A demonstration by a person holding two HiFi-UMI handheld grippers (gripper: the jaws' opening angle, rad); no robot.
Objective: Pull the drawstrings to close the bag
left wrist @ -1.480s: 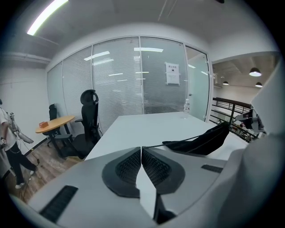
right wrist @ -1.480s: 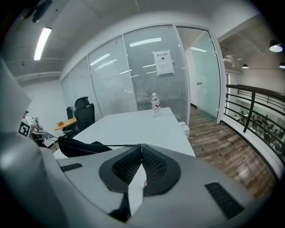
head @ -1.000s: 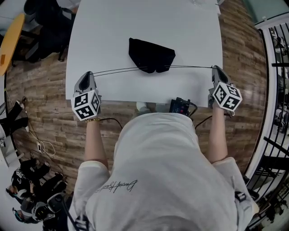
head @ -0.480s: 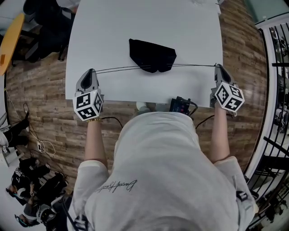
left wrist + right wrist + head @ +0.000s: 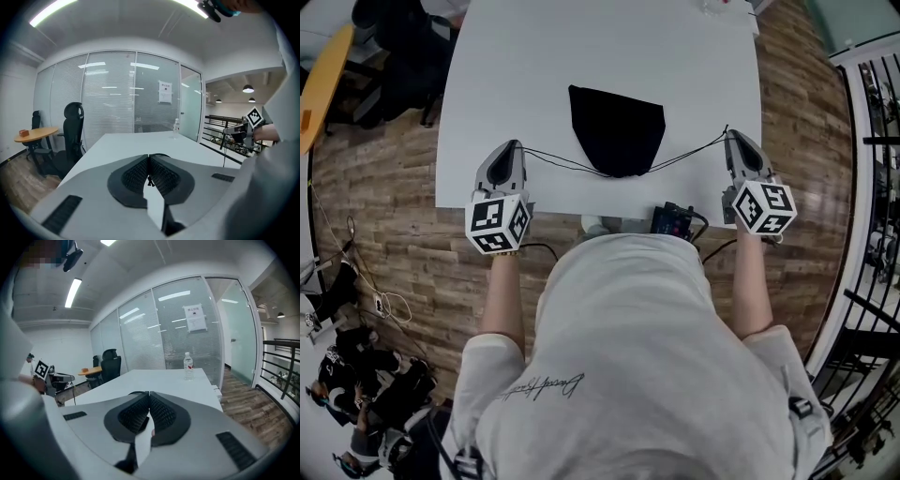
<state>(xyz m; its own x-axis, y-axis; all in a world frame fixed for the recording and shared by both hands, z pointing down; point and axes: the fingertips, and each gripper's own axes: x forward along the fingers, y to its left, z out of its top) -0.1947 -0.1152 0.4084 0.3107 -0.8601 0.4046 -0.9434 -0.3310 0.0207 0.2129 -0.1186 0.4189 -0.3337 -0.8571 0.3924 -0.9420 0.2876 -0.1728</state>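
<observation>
White worktop (image 5: 487,94) stands in an office with a wooden floor and glass walls. One black bag (image 5: 617,127) lies on it, near the middle of the front edge, with its narrowed mouth turned to that edge. From the mouth go two cords: the left drawstring (image 5: 562,161) to the left gripper (image 5: 516,148), and the right drawstring (image 5: 680,156) to the right gripper (image 5: 728,137). Each gripper is over a front corner of the worktop, and on both the jaws are pressed together on the thin cord.

The cords make a shallow V, so I judge some pull is yet needed. To do it well, both hands should pull outwards with equal force and at one height, so the mouth gathers evenly and the bag does not slide to one side.

I count one bag, two drawstrings, two grippers, and one water bottle (image 5: 188,365) near the far edge.
</observation>
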